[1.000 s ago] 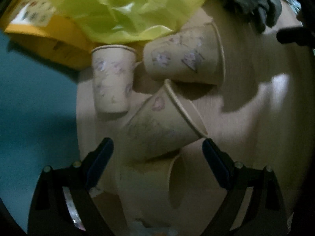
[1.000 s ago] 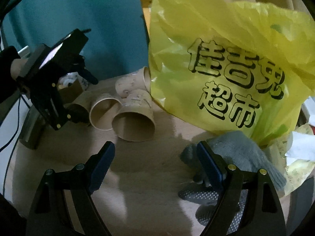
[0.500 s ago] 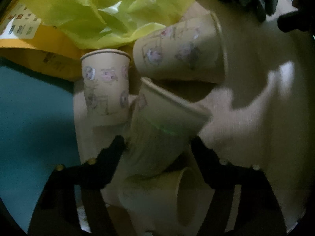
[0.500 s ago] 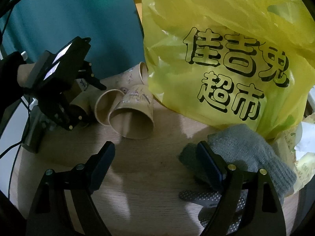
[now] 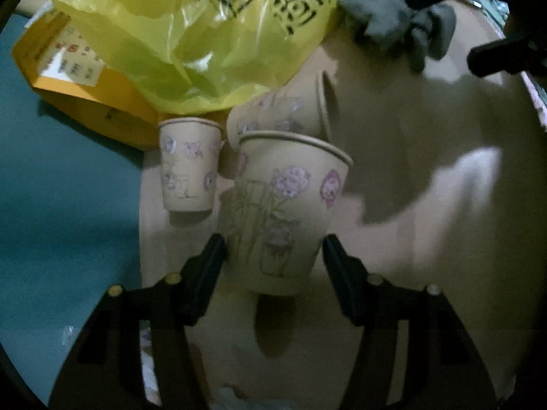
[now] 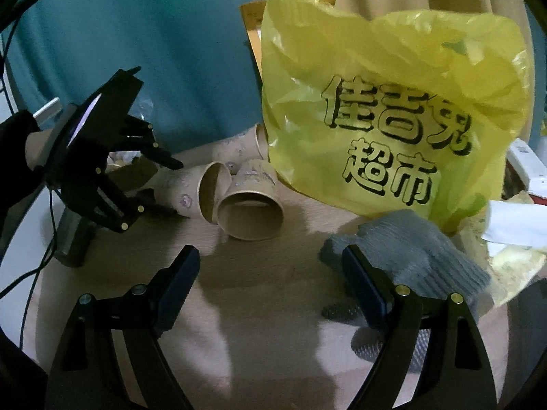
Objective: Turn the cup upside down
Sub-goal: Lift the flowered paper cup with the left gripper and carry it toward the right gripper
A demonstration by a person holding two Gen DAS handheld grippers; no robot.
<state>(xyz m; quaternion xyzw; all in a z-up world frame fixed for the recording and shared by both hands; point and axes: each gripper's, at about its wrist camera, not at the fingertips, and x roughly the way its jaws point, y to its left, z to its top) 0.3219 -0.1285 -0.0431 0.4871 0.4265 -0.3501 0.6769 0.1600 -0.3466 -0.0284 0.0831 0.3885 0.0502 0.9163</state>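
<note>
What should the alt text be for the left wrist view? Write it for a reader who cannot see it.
The left gripper is shut on a flowered paper cup, rim toward the top of the picture. Beyond it a second cup shows rim-up and a third cup lies on its side, below a yellow bag and a grey glove.

matt paper cup (image 5: 287,212), glossy plastic bag (image 6: 393,109), knitted glove (image 6: 410,249)

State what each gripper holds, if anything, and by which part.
The left gripper grips a paper cup by its lower side wall, near the base. The right gripper holds nothing, its jaws wide apart.
</note>
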